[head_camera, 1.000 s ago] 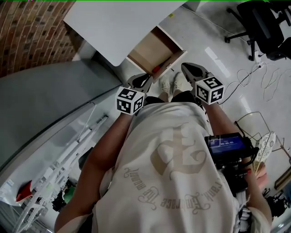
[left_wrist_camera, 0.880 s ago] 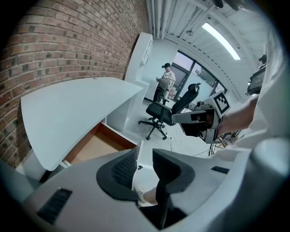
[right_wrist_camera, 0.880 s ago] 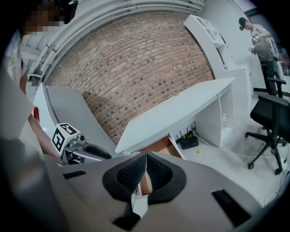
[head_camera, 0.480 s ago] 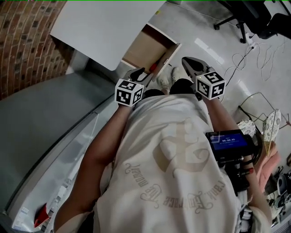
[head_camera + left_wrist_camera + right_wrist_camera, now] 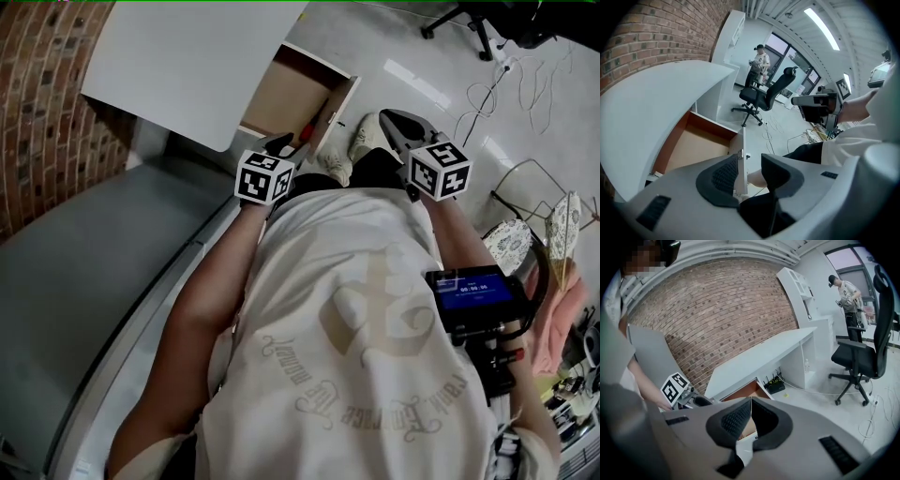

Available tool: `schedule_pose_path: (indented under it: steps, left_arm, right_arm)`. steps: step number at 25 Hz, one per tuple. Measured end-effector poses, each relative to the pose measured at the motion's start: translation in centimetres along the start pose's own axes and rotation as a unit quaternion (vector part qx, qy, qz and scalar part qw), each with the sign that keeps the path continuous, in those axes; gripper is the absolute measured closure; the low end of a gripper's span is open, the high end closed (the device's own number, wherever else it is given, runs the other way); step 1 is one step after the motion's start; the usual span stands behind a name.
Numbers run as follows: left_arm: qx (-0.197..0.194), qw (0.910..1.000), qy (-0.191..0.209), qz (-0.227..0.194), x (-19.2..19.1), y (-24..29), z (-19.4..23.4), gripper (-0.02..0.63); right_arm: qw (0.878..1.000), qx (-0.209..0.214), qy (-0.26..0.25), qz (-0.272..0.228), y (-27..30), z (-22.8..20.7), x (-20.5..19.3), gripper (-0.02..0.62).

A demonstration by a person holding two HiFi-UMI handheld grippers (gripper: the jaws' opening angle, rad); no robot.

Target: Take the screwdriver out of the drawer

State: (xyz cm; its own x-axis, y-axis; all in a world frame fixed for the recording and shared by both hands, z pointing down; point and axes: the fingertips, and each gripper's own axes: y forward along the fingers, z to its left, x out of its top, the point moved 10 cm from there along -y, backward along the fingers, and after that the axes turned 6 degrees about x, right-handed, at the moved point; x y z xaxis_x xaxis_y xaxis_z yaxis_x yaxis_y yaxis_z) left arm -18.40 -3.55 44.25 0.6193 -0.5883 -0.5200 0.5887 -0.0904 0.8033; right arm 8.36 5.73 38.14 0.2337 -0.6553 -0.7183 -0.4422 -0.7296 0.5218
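Note:
The wooden drawer stands pulled out from under the white desk. Only the red handle of the screwdriver shows, at the drawer's near end against the white front panel. My left gripper hangs just over that near corner with its jaws open. In the left gripper view the left gripper has the front panel's edge standing between its pads, untouched, and the screwdriver is hidden. My right gripper hovers to the right of the drawer over the floor; the right gripper has its pads together and empty.
A brick wall runs along the left and a grey surface lies below it. The person's shoes stand beside the drawer front. An office chair and loose cables are on the floor at the right. Another person stands far back.
My left gripper has sunk toward the drawer's near corner and its jaws have opened. The right gripper has drifted slightly. The head view has tipped, shifting the drawer left and up.

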Motion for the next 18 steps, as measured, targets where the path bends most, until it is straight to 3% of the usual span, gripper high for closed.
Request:
schedule_pose_path:
  steps: [10,18]
  left_arm:
    - [0.009,0.9991,0.003,0.041,-0.7,2.1,0.1,0.445]
    - [0.014,0.9964,-0.004,0.084,-2.4,6.5,1.5,0.445]
  right_arm:
    - [1.0,0.005,0.011,0.007,0.1,0.0,-0.9,0.572]
    - [0.999,0.015,0.034,0.02,2.3,-3.2,-2.5,0.572]
